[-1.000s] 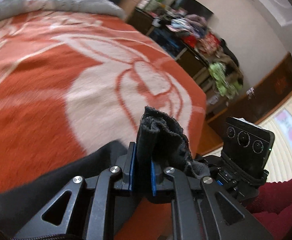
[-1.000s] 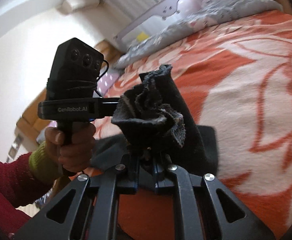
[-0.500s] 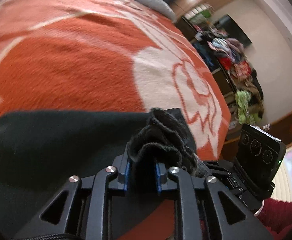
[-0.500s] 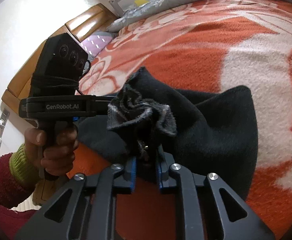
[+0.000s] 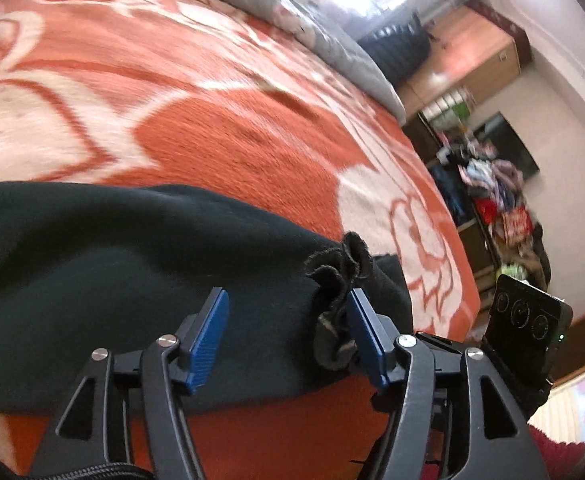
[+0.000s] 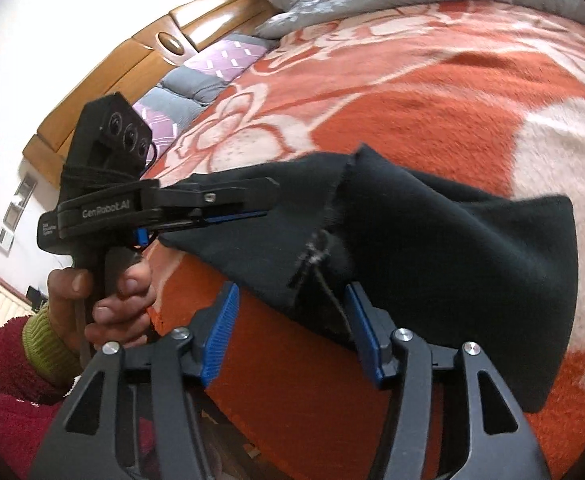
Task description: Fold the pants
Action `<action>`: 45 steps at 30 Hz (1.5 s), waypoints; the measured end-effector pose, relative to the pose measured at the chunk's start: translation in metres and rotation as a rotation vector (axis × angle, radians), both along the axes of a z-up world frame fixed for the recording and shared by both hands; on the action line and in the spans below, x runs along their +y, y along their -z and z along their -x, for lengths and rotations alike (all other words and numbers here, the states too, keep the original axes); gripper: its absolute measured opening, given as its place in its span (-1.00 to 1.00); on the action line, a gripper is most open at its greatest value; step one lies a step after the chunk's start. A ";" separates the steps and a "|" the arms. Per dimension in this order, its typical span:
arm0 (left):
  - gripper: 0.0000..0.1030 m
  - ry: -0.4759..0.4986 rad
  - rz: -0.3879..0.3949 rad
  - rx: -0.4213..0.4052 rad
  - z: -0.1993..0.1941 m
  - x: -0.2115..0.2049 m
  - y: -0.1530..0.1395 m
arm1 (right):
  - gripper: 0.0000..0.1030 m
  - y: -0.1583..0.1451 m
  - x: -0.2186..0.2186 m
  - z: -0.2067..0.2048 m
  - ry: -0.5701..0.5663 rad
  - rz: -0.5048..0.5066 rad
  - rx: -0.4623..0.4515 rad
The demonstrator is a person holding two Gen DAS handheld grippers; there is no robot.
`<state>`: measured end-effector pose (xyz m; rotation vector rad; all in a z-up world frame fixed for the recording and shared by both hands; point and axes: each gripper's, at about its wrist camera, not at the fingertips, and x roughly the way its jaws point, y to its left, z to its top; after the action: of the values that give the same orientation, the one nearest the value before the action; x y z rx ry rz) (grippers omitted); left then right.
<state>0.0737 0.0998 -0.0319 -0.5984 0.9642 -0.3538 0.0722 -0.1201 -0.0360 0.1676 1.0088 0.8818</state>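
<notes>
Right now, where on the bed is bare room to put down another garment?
Free: the orange blanket between the black pants and the grey quilt at the far edge. Crowded: the near edge, where the pants lie and both tools work.

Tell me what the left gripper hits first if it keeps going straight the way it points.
Most likely the black pants: they lie on the orange blanket directly ahead of the left gripper, whose jaws are opening around a bunched edge. Depth is hard to judge here.
</notes>
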 end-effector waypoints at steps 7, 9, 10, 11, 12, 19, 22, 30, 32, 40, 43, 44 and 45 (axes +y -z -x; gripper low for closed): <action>0.31 -0.141 0.019 -0.011 0.038 0.041 -0.010 | 0.11 -0.021 0.008 -0.004 -0.020 -0.046 -0.020; 0.31 -0.169 0.027 -0.011 0.049 0.053 -0.010 | 0.11 -0.026 0.013 -0.007 -0.026 -0.050 -0.030; 0.31 -0.185 0.030 -0.009 0.057 0.060 -0.010 | 0.11 -0.027 0.016 -0.009 -0.031 -0.050 -0.033; 0.31 -0.203 0.034 -0.008 0.062 0.066 -0.010 | 0.11 -0.028 0.019 -0.010 -0.038 -0.050 -0.036; 0.31 -0.219 0.037 -0.004 0.067 0.070 -0.010 | 0.11 -0.030 0.023 -0.011 -0.045 -0.050 -0.041; 0.32 -0.290 0.042 0.010 0.088 0.086 -0.010 | 0.11 -0.039 0.039 -0.015 -0.077 -0.069 -0.054; 0.37 -0.320 0.043 0.016 0.098 0.092 -0.012 | 0.11 -0.042 0.043 -0.016 -0.090 -0.075 -0.053; 0.37 -0.467 0.028 0.053 0.123 0.115 -0.012 | 0.11 -0.040 0.071 -0.028 -0.126 -0.051 -0.036; 0.37 -0.518 0.022 0.086 0.128 0.124 -0.010 | 0.11 -0.040 0.080 -0.030 -0.143 -0.033 -0.036; 0.37 -0.691 0.097 0.178 0.137 0.164 0.010 | 0.11 -0.039 0.125 -0.046 -0.231 0.023 -0.043; 0.37 -0.737 0.150 0.207 0.136 0.175 0.022 | 0.11 -0.036 0.153 -0.052 -0.299 0.071 -0.045; 0.37 -0.750 0.163 0.212 0.136 0.179 0.024 | 0.11 -0.034 0.164 -0.055 -0.330 0.087 -0.041; 0.37 -0.760 0.169 0.213 0.135 0.182 0.027 | 0.11 -0.032 0.176 -0.058 -0.362 0.099 -0.038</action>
<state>-0.0608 0.2816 -0.0589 -1.1189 0.8419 0.3165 0.1301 0.0562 -0.0040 -0.1197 1.0618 1.1555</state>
